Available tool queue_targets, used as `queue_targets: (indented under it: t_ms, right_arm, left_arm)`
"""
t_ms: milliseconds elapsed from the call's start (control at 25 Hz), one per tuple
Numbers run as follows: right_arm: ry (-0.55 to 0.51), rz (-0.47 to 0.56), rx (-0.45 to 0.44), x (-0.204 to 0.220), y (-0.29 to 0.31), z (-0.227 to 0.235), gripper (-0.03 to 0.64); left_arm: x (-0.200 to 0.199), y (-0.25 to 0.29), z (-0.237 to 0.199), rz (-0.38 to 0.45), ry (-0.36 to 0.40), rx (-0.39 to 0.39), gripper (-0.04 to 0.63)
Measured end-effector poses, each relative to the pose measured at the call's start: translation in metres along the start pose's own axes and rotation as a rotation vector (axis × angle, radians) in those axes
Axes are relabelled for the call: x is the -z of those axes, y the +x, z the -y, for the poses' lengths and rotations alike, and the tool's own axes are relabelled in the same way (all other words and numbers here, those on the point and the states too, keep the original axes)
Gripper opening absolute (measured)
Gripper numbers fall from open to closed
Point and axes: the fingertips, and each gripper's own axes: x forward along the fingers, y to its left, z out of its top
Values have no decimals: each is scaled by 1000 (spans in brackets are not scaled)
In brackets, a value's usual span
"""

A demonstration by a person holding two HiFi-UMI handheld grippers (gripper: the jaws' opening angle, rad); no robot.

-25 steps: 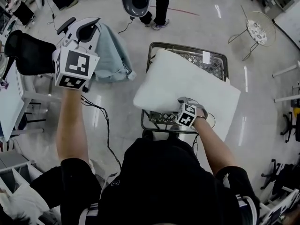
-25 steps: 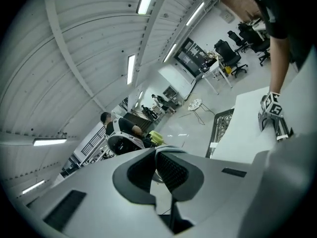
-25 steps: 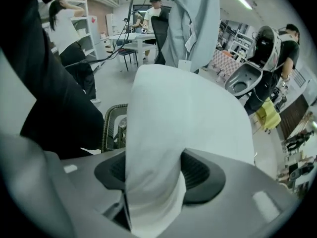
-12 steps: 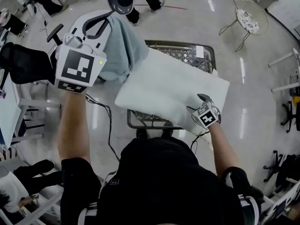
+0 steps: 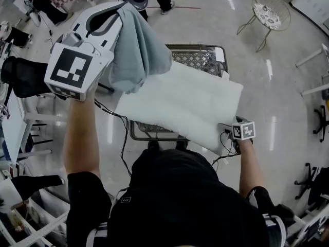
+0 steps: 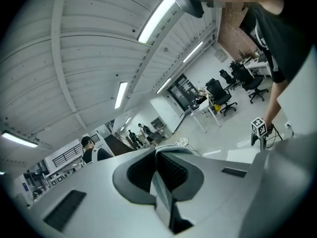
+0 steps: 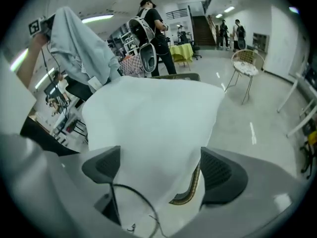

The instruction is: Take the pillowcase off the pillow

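Clamping pillowcase [image 5: 139,50] aloft: left gripper [image 5: 118,9] | right gripper [image 5: 227,131] just opening wide, pillow [image 5: 185,104] loose between jaws | pillow atop wire cart [image 5: 198,55]

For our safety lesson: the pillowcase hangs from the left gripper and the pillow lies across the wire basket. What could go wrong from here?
1. The pillow overhangs the near rim of the basket. The fingers of the right gripper have just been opening around its corner, so it may slide to the floor.
2. The pillowcase hangs from the shut left gripper by a thin fold and could slip out.
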Motion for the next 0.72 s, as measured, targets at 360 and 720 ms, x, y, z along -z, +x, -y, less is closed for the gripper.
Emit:
queue_targets:
  t_ms: [360, 720]
  right_arm:
    - [25, 62, -116, -26, 40, 0, 472]
    - [-286, 36, 21, -126, 66, 24, 469]
  left_arm:
    - [-6, 50, 56, -15, -74, 111, 11]
    - [98, 95, 137, -150, -256, 258, 11]
